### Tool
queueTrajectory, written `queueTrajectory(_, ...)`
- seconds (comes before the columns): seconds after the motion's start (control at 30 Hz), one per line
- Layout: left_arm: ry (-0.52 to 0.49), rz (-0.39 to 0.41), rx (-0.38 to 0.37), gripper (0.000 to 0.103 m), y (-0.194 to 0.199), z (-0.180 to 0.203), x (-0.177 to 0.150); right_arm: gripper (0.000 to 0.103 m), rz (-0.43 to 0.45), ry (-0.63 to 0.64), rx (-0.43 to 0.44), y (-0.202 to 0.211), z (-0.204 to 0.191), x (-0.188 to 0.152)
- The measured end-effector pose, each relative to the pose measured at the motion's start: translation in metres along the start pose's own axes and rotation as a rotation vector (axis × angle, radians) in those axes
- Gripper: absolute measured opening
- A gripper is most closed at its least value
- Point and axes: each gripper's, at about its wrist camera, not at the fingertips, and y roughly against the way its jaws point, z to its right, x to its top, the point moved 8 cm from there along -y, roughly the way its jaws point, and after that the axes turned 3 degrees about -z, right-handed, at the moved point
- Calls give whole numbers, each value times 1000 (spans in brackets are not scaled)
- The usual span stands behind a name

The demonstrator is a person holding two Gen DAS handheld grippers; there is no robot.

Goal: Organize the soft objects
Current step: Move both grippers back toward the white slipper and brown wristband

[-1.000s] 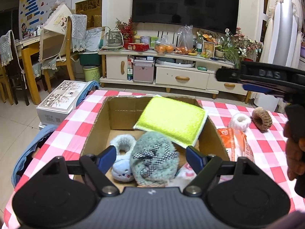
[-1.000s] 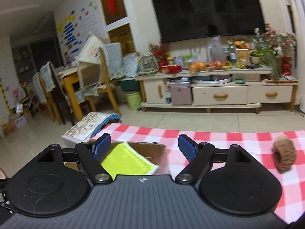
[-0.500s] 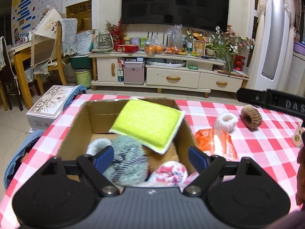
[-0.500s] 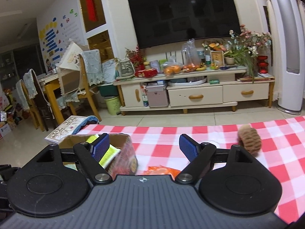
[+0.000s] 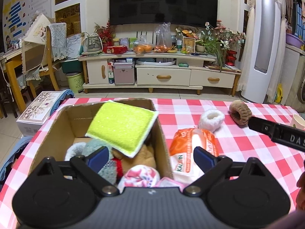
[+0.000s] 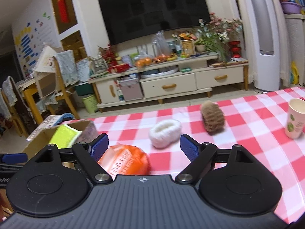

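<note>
I am holding the left tool [image 5: 150, 157] spread wide over the near edge of the cardboard box [image 5: 161, 133]; its jaws have just been opening, and nothing is pinched between them. Sitting in the box just ahead of it: a yellow-green sponge pad [image 5: 122, 125] leaning tilted on the box's right wall, a grey fluffy piece [image 5: 89, 148] behind the left finger, a brown plush [image 5: 144, 154] and a pink floral cloth [image 5: 142, 175] right under the tool's nose.

The right tool [image 6: 144, 146] is also standing spread, jaws having just been opening, with nothing gripped. Lying between and just below its fingers is the orange packet [image 6: 125, 161], blurred, on the checked surface [image 6: 247, 143]. Ahead of it, between the finger lines, is the white fluffy ring [image 6: 164, 133]; farther off and to the right, the brown knitted ring [image 6: 212, 119]. A paper cup [image 6: 295, 121] is standing upright far right of the tool, well apart from both rings.

In the left view the right tool's black arm is cutting across just in front of the brown ring. The box wall is standing between the left tool and the packet.
</note>
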Motion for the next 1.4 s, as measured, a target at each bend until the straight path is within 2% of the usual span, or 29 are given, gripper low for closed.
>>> queueTrajectory(0.4,-30,-4,-6,97,-4,26,0,103,38,-66,-94,9,35,-15)
queueTrajectory(0.57,-44,17,-16,97,-4,37,3,103,50,-68,-117,9,45,-21)
queueTrajectory(0.63,-53,21,-26,102,-6,43,4,103,51,-65,-129,10,51,-24)
queueTrajectory(0.7,-60,32,-37,102,-7,51,5,103,38,-81,-131,8,61,-27)
queueTrajectory(0.9,-133,82,-60,102,-10,84,11,103,14,-126,-147,-1,95,-32)
queueTrajectory(1.03,-173,90,-70,102,-24,107,17,103,-1,-166,-149,-14,117,-33)
queueTrajectory(1.23,-170,74,-80,102,-61,133,32,103,-8,-168,-110,-45,133,-26)
queueTrajectory(1.4,-125,6,-93,102,-107,146,48,103,-14,-124,-93,-75,137,-17)
